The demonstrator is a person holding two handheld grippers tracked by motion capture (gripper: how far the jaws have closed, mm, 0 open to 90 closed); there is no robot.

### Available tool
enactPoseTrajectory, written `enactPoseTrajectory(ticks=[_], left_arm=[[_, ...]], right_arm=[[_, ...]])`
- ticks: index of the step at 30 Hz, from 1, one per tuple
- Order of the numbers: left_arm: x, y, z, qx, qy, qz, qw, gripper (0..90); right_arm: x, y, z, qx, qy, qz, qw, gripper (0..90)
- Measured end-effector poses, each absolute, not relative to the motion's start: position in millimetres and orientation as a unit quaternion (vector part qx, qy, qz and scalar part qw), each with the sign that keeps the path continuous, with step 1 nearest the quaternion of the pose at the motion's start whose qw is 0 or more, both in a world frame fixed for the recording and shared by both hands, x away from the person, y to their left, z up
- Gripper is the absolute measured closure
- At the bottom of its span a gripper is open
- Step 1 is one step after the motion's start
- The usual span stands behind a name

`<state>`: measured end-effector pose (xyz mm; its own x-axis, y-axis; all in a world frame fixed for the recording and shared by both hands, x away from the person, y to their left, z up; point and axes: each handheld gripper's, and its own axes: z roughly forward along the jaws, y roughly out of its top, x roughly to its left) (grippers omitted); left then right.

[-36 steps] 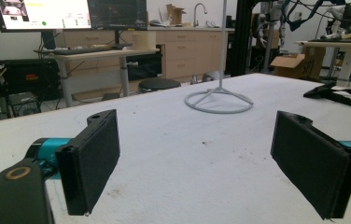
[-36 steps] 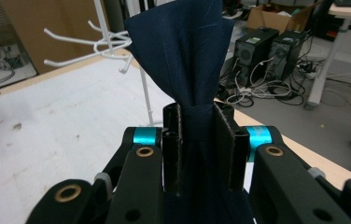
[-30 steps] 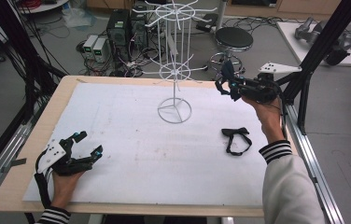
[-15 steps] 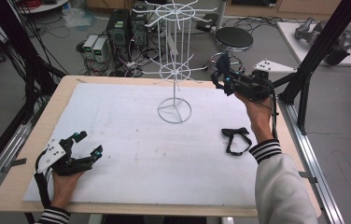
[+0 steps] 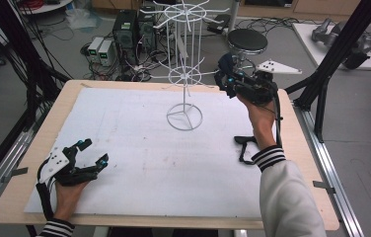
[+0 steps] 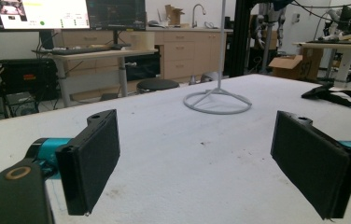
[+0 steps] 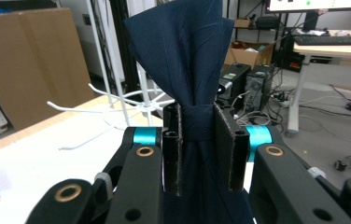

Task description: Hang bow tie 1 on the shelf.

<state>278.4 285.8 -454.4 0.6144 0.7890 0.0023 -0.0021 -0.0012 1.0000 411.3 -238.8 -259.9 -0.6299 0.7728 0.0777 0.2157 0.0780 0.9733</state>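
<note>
Right gripper [image 5: 226, 74] sits raised just right of the wire rack [image 5: 184, 64], bow tie [image 7: 185, 70] between its pads, rack arms left of the jaws in its own view. Second bow tie [image 5: 245, 145] lies on the table [image 5: 149, 163] below that hand. Left gripper [image 5: 87, 155] rests well apart, near-left; rack base ahead of it.

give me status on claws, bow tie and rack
Right claw shut on bow tie, raised beside rack. Left claw open, idle on table. Nothing in between.
</note>
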Motion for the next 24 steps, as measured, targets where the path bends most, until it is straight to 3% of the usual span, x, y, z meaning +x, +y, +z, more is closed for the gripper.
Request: enactPoseTrajectory(ticks=[24], left_arm=[[279, 286, -455, 0.633, 0.31, 0.31, 0.638, 16.0]], right_arm=[[407, -213, -261, 0.388, 0.684, 0.582, 0.207, 74.7]])
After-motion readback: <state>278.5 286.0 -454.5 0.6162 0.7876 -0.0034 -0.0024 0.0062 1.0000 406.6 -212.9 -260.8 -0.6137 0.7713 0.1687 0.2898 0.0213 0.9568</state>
